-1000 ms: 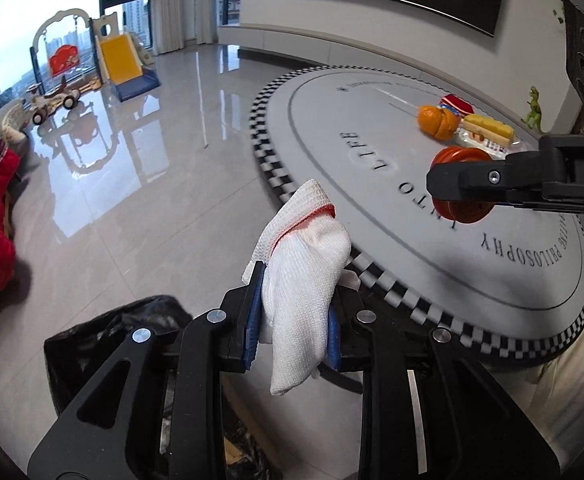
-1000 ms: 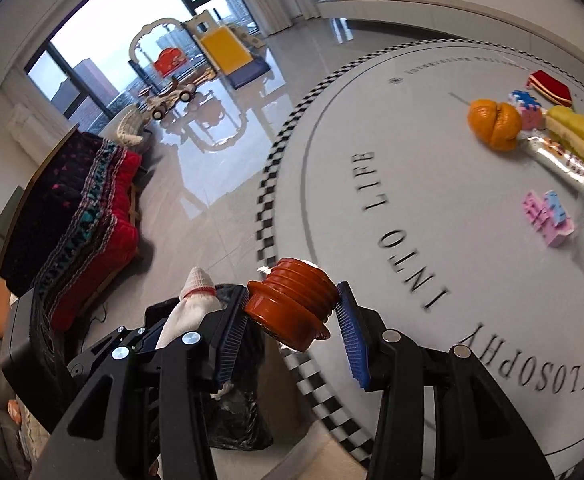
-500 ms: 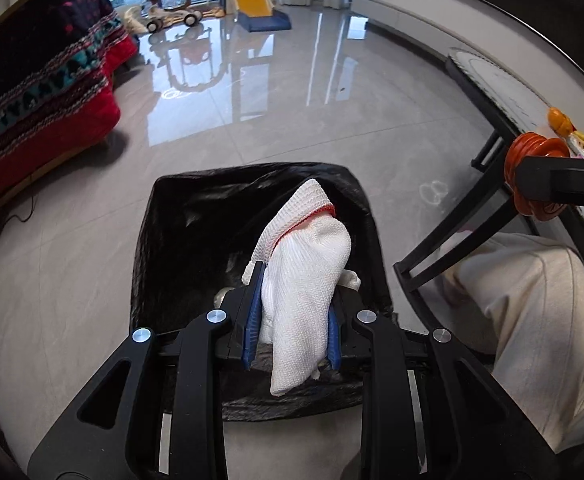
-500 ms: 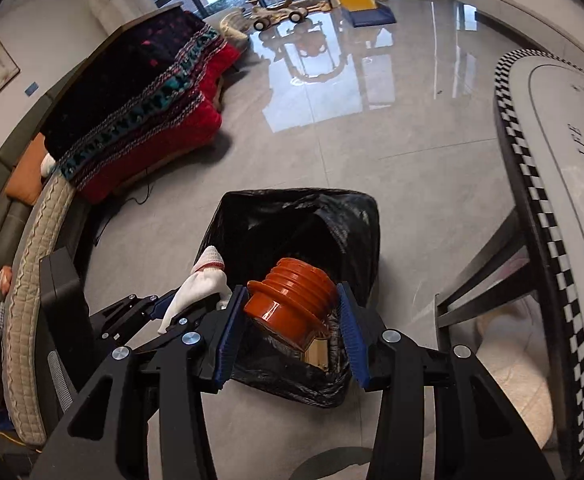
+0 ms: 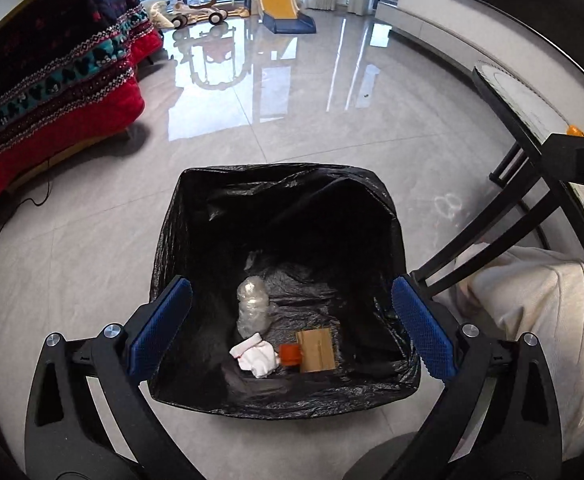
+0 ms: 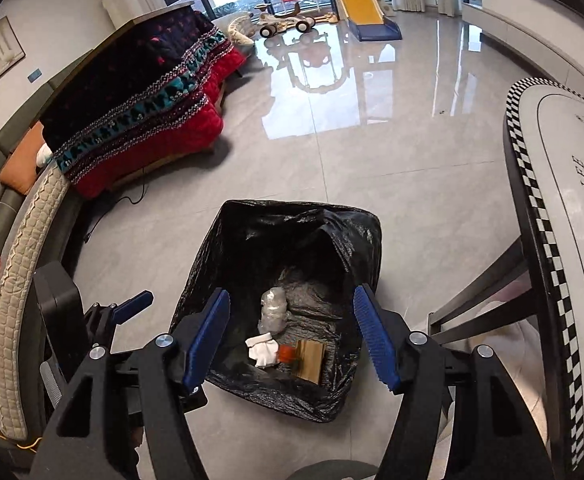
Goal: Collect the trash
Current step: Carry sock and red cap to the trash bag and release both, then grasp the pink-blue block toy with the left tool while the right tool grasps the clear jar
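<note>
both grippers are hanging over the bin, jaws spread wide, nothing between the pads. left gripper (image 5: 292, 324) is sitting right above the bin mouth; right gripper (image 6: 289, 334) is doing the same from a slightly higher angle. the left gripper's blue tip is showing at the left edge of the right wrist view.

drop step is looking done for this pair: white cloth (image 5: 256, 359) and orange ribbed cup (image 5: 290, 355) are lying on the bottom of the black bin bag (image 5: 219, 200), touching or nearly so, with a cardboard piece (image 5: 316, 350) just beside the cup and a crumpled clear plastic bottle (image 5: 253, 306) just behind the cloth. same layout is showing in the right wrist view: cloth (image 6: 263, 350), cup (image 6: 287, 354), cardboard (image 6: 310, 360), bottle (image 6: 272, 310).

judgement: release phase is finishing, next step is going back for more trash. that is calling for lifting both grippers clear of the bag rim, swinging right toward the desk (image 6: 564, 208), keeping off its black legs and the person's knee near the bin. what's remaining on the desk top isn't readable from here beyond a small orange bit at its edge in the left view, so picking the next target is needing a fresh look.

further out: glossy floor (image 5: 292, 128), red patterned blanket (image 6: 143, 92) on the sofa, toy slide (image 6: 362, 4) by the windows. none of that is looking like task trash.
</note>
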`<action>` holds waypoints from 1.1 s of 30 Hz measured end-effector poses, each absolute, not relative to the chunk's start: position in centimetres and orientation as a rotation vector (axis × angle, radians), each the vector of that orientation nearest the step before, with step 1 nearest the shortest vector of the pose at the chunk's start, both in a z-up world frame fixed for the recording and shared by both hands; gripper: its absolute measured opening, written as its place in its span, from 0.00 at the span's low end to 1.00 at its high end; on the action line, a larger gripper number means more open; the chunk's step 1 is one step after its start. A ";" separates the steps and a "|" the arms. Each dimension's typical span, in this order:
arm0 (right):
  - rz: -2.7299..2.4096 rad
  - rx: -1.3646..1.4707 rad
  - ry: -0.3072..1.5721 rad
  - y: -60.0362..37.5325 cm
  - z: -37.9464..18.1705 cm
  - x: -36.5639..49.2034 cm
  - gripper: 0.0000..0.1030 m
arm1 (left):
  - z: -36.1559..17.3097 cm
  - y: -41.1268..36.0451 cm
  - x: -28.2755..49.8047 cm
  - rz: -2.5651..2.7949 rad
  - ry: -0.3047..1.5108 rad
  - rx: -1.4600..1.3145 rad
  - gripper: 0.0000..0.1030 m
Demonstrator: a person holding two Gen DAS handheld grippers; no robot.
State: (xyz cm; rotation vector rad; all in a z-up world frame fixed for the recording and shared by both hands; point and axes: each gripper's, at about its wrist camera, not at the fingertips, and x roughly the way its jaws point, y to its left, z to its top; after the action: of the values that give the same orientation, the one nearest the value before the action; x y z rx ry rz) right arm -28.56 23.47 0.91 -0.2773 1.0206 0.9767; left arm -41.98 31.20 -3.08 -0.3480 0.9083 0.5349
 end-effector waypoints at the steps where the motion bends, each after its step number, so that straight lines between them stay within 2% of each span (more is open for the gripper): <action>1: 0.971 -0.270 1.016 23.0 1.0 -28.3 0.65 | -3.0 31.1 -41.7 0.527 0.904 -0.345 0.94; 17: 0.807 -0.091 0.932 13.8 3.9 -21.8 0.67 | 1.2 25.4 -32.7 0.316 0.864 -0.244 0.94; 33: 0.480 0.164 0.875 -3.4 7.2 -12.0 0.67 | 5.9 11.9 -18.5 -0.022 0.826 -0.040 0.94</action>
State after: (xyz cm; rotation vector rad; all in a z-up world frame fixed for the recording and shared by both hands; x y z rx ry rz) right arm -12.04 -3.43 7.16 0.1644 0.8752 0.4797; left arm -18.49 11.94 5.86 -0.0401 0.8261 -0.0223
